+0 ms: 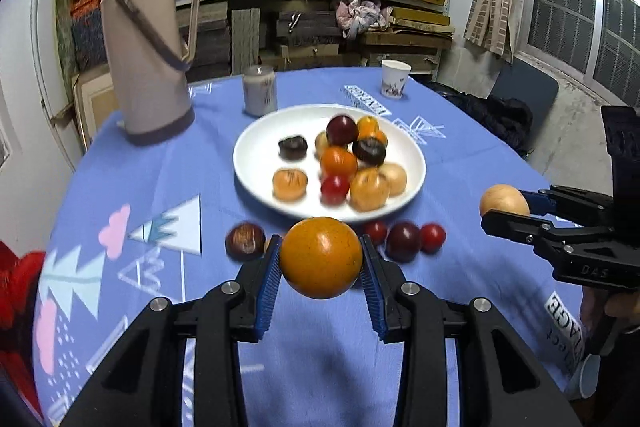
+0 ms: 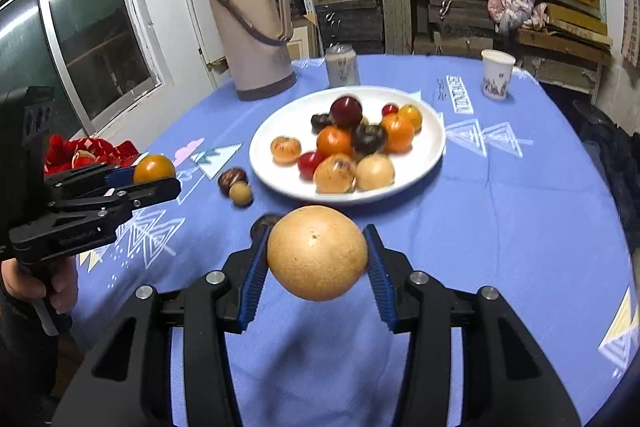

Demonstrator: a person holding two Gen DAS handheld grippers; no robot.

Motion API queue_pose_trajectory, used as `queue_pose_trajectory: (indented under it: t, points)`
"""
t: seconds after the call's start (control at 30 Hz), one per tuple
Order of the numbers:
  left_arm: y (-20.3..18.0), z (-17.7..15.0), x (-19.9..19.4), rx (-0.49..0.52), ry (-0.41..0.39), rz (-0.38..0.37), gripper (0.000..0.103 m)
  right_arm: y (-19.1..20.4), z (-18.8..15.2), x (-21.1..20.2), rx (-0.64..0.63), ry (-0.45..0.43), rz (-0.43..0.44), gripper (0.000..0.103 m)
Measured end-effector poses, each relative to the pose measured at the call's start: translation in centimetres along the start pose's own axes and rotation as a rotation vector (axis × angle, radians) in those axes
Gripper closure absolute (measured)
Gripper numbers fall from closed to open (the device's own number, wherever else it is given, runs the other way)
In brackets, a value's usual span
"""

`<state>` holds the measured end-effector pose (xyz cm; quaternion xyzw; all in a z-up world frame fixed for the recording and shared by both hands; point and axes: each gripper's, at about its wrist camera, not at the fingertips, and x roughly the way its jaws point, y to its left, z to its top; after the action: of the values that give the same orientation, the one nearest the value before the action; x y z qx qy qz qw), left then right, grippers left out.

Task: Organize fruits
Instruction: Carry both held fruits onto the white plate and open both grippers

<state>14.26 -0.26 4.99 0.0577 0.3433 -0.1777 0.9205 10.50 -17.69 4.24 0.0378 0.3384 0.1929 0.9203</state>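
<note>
My left gripper [image 1: 321, 259] is shut on an orange fruit [image 1: 321, 257], held above the blue cloth just short of the white plate [image 1: 256, 151]. My right gripper [image 2: 317, 254] is shut on a pale tan fruit [image 2: 317, 253], also lifted off the table. Each gripper shows in the other's view: the right gripper [image 1: 505, 205] at the right edge, the left gripper [image 2: 154, 173] at the left edge. The white plate [image 2: 432, 147] holds several small fruits, orange, tan, red and dark. Loose fruits [image 1: 403, 241] lie on the cloth before the plate, a dark one [image 1: 245, 241] to their left.
A tall beige thermos [image 1: 150, 59] stands at the back left of the round table. A grey can [image 1: 260, 91] and a paper cup [image 1: 395, 79] sit behind the plate. Red cloth [image 2: 88, 151] lies at the table's left edge. Shelves of boxes fill the back wall.
</note>
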Motion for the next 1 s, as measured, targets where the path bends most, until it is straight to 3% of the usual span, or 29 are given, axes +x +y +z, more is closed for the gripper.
queue_pose_trajectory:
  t: [0.3, 0.53, 0.77, 0.8, 0.87, 0.93, 1.0]
  points:
    - [0.9, 5.9, 5.6, -0.034, 0.038, 0.029, 0.065, -1.3, 6.6, 2.7, -0.047, -0.037, -0.036, 0.058]
    - [1.7, 8.7, 11.5, -0.042, 0.107, 0.079, 0.065, -2.1, 9.6, 10.5, -0.058, 0.061, -0.041, 0.057]
    - [3.6, 10.0, 15.1, -0.096, 0.134, 0.117, 0.064, -2.4, 11.4, 15.7, -0.059, 0.090, -0.028, 0.057]
    - [4.0, 10.1, 15.2, -0.110, 0.133, 0.127, 0.062, -2.5, 11.5, 15.9, -0.052, 0.077, -0.012, 0.056]
    - [4.6, 10.5, 15.0, -0.128, 0.113, 0.162, 0.043, -3.3, 11.8, 16.0, 0.000, 0.048, 0.013, 0.046]
    - [5.0, 10.5, 14.3, -0.137, 0.089, 0.171, 0.034, -4.3, 11.7, 15.6, 0.066, 0.016, 0.046, 0.035]
    - [5.0, 10.5, 13.8, -0.127, 0.082, 0.158, 0.033, -4.7, 11.4, 15.1, 0.089, 0.017, 0.067, 0.035]
